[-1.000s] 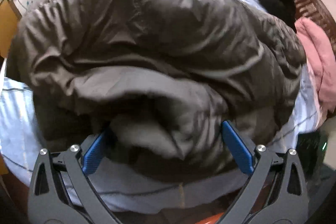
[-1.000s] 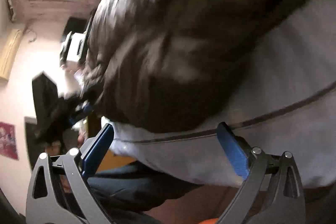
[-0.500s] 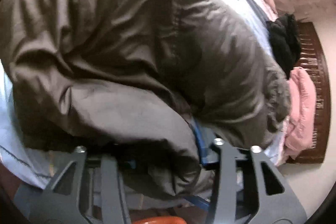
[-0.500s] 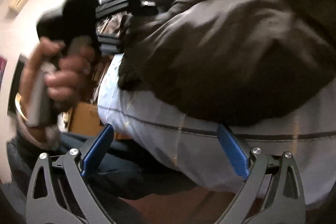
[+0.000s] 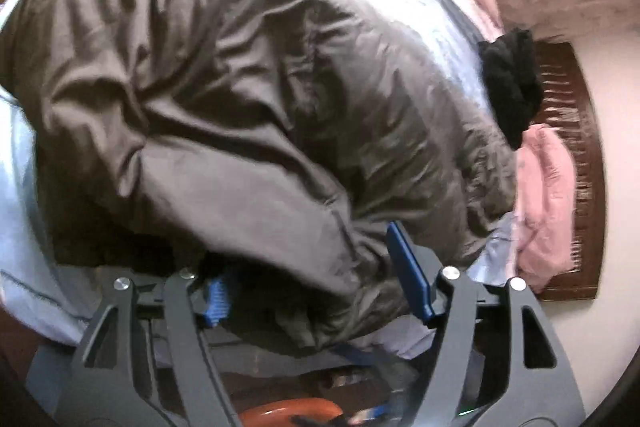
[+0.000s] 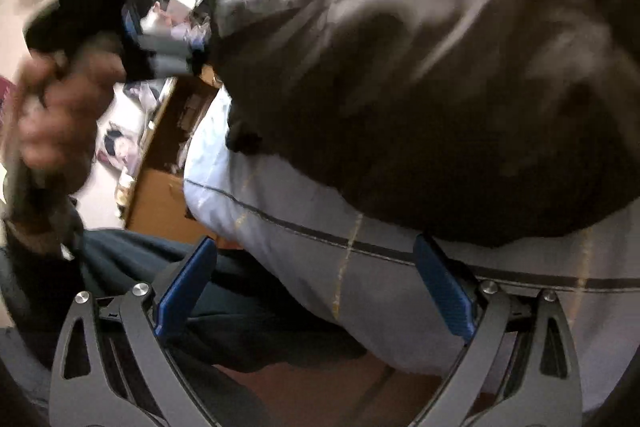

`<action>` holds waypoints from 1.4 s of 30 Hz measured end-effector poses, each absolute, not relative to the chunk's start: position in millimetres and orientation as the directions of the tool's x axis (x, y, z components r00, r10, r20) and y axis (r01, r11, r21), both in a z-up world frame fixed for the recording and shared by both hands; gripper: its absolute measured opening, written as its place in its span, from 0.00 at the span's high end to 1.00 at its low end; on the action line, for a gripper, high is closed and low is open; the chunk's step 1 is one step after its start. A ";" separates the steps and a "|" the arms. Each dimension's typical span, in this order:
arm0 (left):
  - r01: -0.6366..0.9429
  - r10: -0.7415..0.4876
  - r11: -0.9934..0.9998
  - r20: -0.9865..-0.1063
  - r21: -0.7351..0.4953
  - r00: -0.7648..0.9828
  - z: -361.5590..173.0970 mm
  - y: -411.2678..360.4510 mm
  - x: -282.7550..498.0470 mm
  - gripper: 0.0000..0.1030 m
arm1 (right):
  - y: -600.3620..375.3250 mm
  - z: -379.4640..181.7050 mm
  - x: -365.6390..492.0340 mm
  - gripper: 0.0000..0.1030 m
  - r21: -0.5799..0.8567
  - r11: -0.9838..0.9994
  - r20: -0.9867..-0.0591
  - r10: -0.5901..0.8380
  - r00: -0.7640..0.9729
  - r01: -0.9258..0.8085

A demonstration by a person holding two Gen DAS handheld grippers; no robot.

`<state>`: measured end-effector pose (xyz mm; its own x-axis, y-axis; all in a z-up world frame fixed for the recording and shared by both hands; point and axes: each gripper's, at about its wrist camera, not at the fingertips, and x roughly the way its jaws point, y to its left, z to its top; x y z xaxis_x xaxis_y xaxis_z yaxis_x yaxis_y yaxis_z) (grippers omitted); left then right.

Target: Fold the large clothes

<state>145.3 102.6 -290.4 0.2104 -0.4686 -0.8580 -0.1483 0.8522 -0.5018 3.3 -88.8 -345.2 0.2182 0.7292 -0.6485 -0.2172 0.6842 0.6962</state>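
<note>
A dark brown puffer jacket (image 5: 260, 107) lies bunched on a bed with a pale blue sheet (image 5: 24, 227). My left gripper (image 5: 312, 287) is at the jacket's near edge. Its jaws are opening, and a thick fold of the jacket still bulges between the blue pads (image 5: 408, 279). In the right wrist view the jacket (image 6: 420, 67) fills the upper right. My right gripper (image 6: 316, 287) stands open over the sheet's edge (image 6: 300, 267) with nothing gripped. A blurred hand (image 6: 52, 115) holds the left gripper (image 6: 176, 39) against the jacket's left end.
A black garment (image 5: 512, 87) and a pink garment (image 5: 544, 203) lie at the bed's right side, against a dark wooden headboard (image 5: 588, 187). Left of the bed stands brown wooden furniture (image 6: 160, 207). The person's dark trousers (image 6: 240, 307) are close below the right gripper.
The left gripper shut on the jacket's fold, rolled and lifted it, and now its jaws have spread again. The right gripper stayed open and swung until the left hand came into its view.
</note>
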 end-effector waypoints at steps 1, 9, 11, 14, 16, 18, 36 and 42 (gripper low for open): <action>-0.137 -0.439 0.870 -0.871 -0.473 0.220 -285.4 98.3 144.1 0.33 | -99.0 -338.5 3.6 0.04 0.720 0.659 -0.616 0.751 0.239 -0.217; 0.059 -0.191 0.978 -0.755 -0.198 0.627 -184.1 76.7 124.1 0.18 | -203.3 -220.1 42.8 0.04 0.532 0.829 -0.517 0.479 0.709 -0.173; 0.083 -0.238 0.968 -0.774 -0.235 0.586 -198.9 64.9 136.4 0.18 | -228.2 -202.0 77.6 0.04 0.442 0.895 -0.557 0.334 0.760 -0.069; 0.138 -0.292 0.956 -0.828 -0.257 0.479 -234.8 33.1 148.9 0.18 | -240.5 -199.1 135.9 0.04 0.282 0.959 -0.642 0.195 0.742 -0.008; 0.163 -0.256 0.965 -0.876 -0.206 0.408 -262.9 13.6 150.4 0.18 | -237.2 -219.1 171.0 0.05 0.100 0.995 -0.749 0.068 0.659 0.010; 0.153 -0.173 0.980 -0.911 -0.124 0.374 -284.6 6.2 149.0 0.17 | -228.7 -257.3 184.8 0.08 -0.018 0.999 -0.860 0.000 0.511 -0.030; -0.040 0.065 0.998 -0.836 0.052 0.545 -264.2 39.1 150.6 0.12 | -188.7 -253.3 78.6 0.28 0.143 0.974 -0.766 0.220 0.604 -0.174; -0.159 0.065 0.987 -0.925 0.005 0.374 -330.3 82.9 172.7 0.08 | -114.0 -323.8 69.0 0.37 0.017 0.957 -0.837 0.172 0.520 -0.290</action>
<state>172.7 82.9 -330.3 0.3743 0.0653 -0.9250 -0.1593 0.9872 0.0052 69.0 -114.0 -323.8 0.5200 0.1725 -0.8366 -0.2901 0.9568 0.0169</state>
